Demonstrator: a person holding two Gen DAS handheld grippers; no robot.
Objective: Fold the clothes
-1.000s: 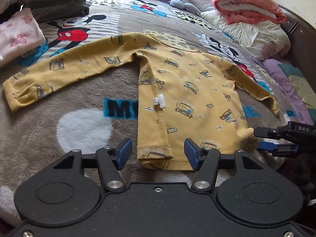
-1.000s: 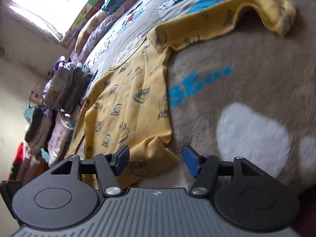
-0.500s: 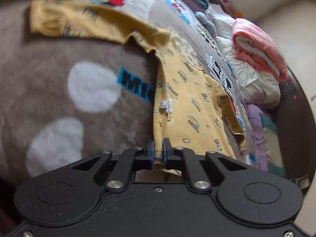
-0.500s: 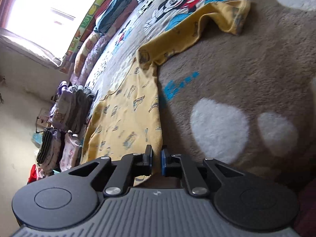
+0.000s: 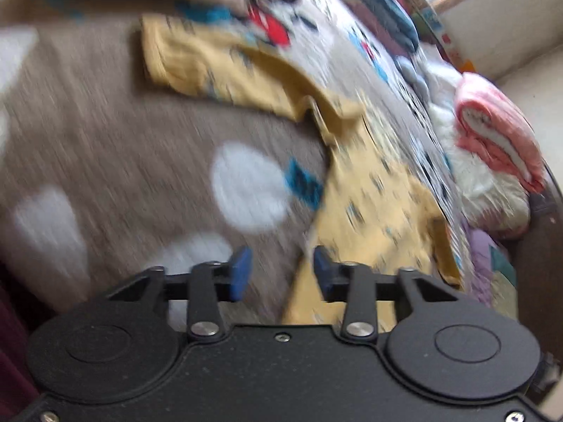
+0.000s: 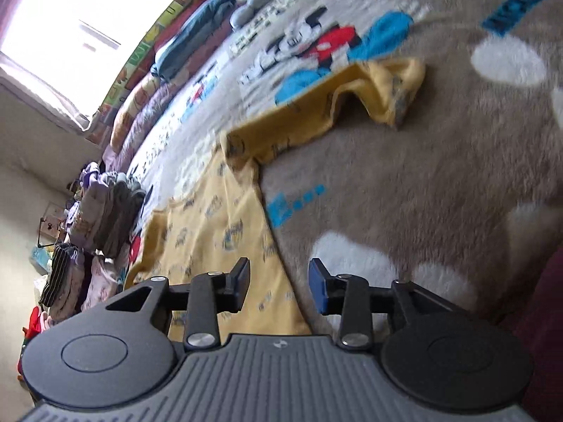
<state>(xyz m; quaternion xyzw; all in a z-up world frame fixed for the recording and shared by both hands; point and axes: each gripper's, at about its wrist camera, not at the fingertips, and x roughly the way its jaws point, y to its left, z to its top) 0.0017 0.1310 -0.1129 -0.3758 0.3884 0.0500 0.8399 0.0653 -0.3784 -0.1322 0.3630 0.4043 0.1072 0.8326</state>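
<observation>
A yellow long-sleeved child's shirt (image 5: 369, 204) with small car prints lies flat on a brown cartoon-print blanket (image 5: 105, 140). Its sleeve (image 5: 211, 66) stretches away to the upper left. My left gripper (image 5: 281, 272) hovers at the shirt's near hem corner. Its jaws are opening, and the hem edge lies under the gap by the right pad, unpressed. In the right wrist view the shirt (image 6: 218, 225) runs up the left, its other sleeve (image 6: 387, 81) bunched at the cuff. My right gripper (image 6: 279, 285) is opening over the shirt's side edge, with nothing pinched.
Folded pink and white bedding (image 5: 492, 130) is piled by the dark bed frame (image 5: 542, 246). A stack of folded clothes (image 6: 105, 207) stands beyond the shirt. A blue pillow (image 6: 197, 45) and a bright window (image 6: 70, 17) are farther back.
Half a second ago both grippers were shut on the shirt's hem; now both have let go and stand apart. The left view has rolled and swung, and is blurred.
</observation>
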